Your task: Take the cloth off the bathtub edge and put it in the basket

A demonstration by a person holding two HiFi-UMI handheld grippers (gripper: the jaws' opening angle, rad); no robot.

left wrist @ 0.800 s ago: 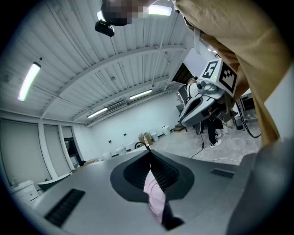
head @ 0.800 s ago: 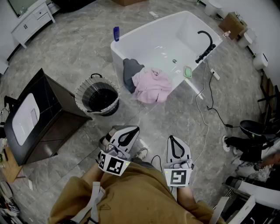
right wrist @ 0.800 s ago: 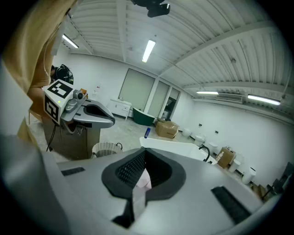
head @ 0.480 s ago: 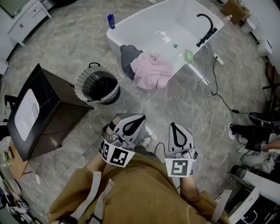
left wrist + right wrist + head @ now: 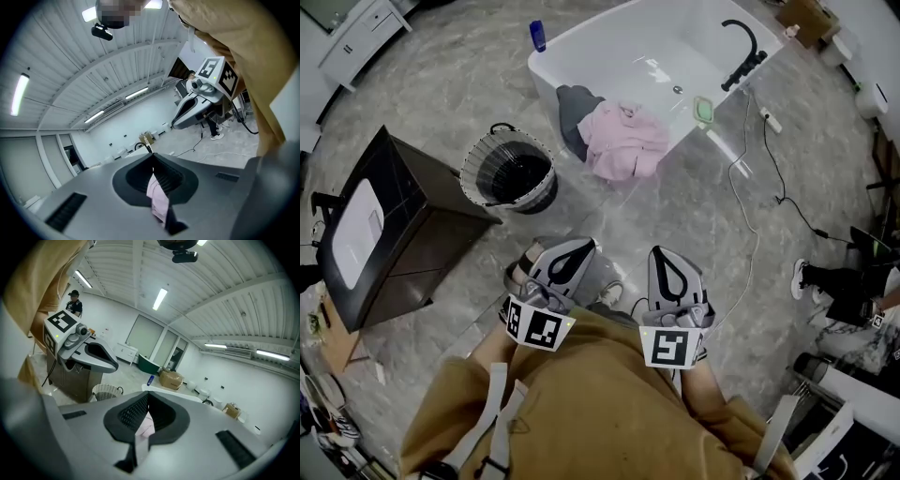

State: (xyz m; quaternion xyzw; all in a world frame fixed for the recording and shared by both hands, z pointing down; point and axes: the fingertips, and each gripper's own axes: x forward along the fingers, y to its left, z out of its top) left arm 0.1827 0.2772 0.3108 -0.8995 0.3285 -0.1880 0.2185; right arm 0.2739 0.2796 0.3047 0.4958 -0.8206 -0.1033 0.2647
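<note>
Head view: nothing done yet. The crumpled pink cloth (image 5: pixel 623 141) hangs on the white bathtub (image 5: pixel 609 56) edge, and the round dark mesh basket (image 5: pixel 465 178) is empty. The left gripper (image 5: pixel 587 247) & right gripper (image 5: pixel 664 253) are well apart from both. Left gripper view: jaws together, holding nothing; cloth far off. Right gripper view: same. Vs earlier: cloth unmoved; tub & basket higher in pic.

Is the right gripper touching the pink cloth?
Apart. The head view shows bare floor between the right gripper and the pink cloth draped over the bathtub edge.
</note>
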